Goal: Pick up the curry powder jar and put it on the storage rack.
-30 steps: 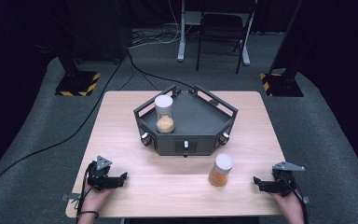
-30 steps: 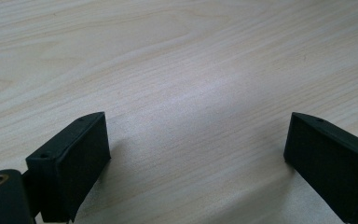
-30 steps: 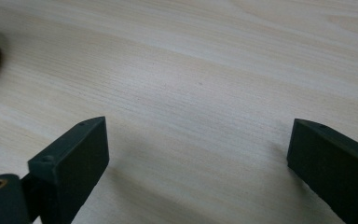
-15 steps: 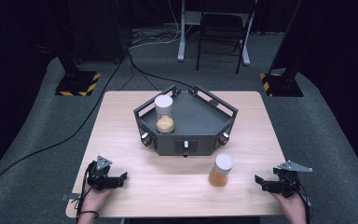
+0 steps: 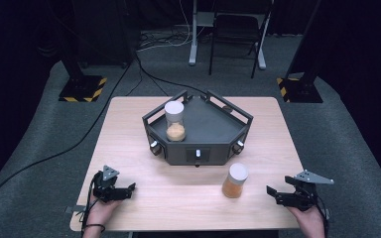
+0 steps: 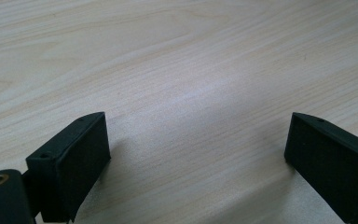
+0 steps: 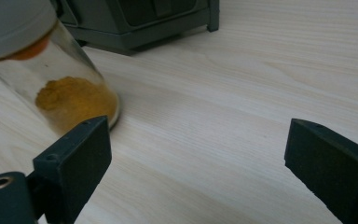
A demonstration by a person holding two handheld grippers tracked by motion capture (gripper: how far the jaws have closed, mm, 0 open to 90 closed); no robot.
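Left gripper [image 5: 129, 189] sits at the lower left of the high view, low over the table [image 5: 129, 129]; its hand [image 5: 98, 212] is cut off by the bottom edge of the frame. In the left gripper view [image 6: 196, 154] both black jaws stand wide apart with bare pale wood grain between them, nothing held; the right-hand jaw there is cropped by the frame edge. Centre of the high view: a dark grey angular tray [image 5: 208, 124] with raised rails and round knobs on its front face; details of the knobs are too small to make out. Inside it, toward its left side, stands a clear jar [image 5: 174, 121], upright, white lid, orange powder in its lower part. A second jar [image 5: 235, 180], the one nearest the right gripper, stands upright on the table at lower centre-right of the high view, just in front of the tray and apart from it. In the right gripper view this jar [image 7: 70, 93] appears at upper left, slanted in the frame, its lid cut off by the frame's top edge and blurred, its base partly hidden behind the left-hand jaw. Right gripper [image 5: 270, 191], [image 7: 196, 158] lies at lower right of the high view, near the jar but not touching it; jaws wide apart, empty, only wood between them.
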